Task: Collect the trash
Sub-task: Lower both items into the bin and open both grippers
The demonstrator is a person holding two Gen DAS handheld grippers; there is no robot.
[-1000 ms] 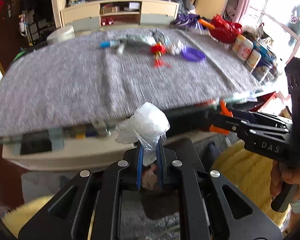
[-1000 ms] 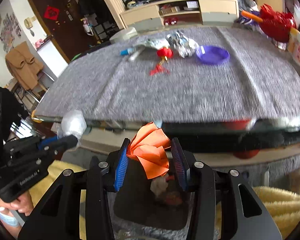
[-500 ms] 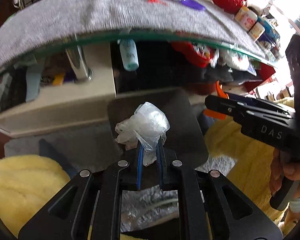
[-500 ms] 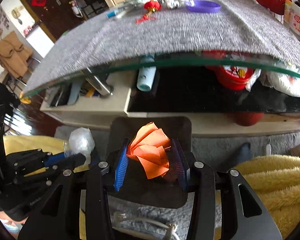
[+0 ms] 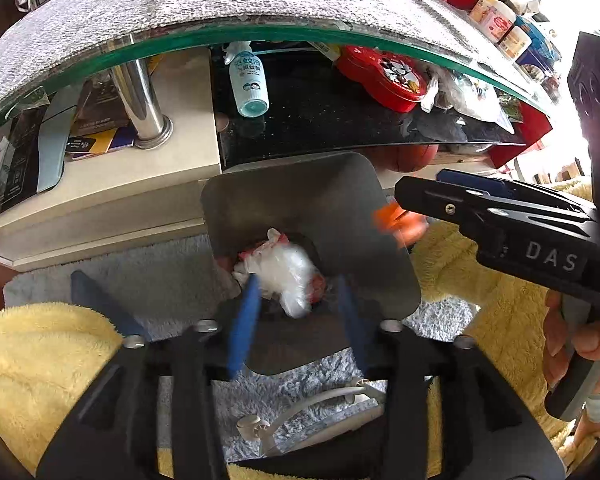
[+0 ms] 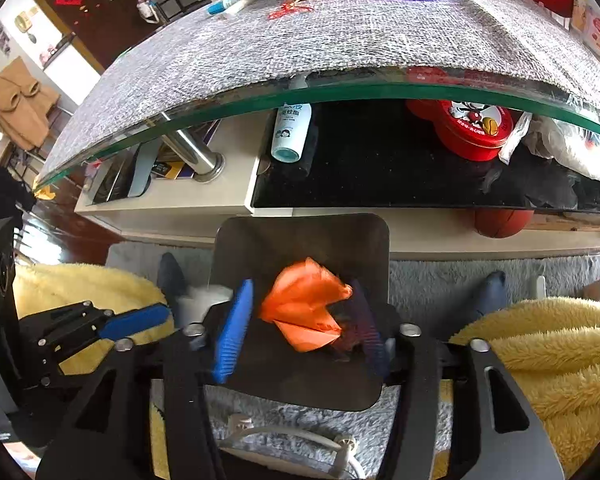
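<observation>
A: Blue pads (image 5: 242,328) of the left gripper (image 5: 296,320) are seen spread, having just been opening. The clear plastic wad (image 5: 286,276) is no longer pinched; it is blurred, apparently dropping between the fingers into the dark bin (image 5: 300,184) below.

B: And the right gripper (image 6: 300,328)?

A: Its jaws have likewise just been opening. The orange paper (image 6: 304,316) is shown loose between the pads, tilted, above the same bin (image 6: 300,236). Neither piece is gripped now.

B: What is noted around the bin?

A: It is stood on a grey rug (image 5: 172,280) beside a glass table (image 5: 260,32). More trash is still left on the tabletop.

B: What failure is anticipated?

A: The paper is light and broad; it may be caught on a pad or the rim and be deflected onto the rug. The plastic may cling to a pad by static. If the grippers are raised early, either piece may be dragged out.
</observation>
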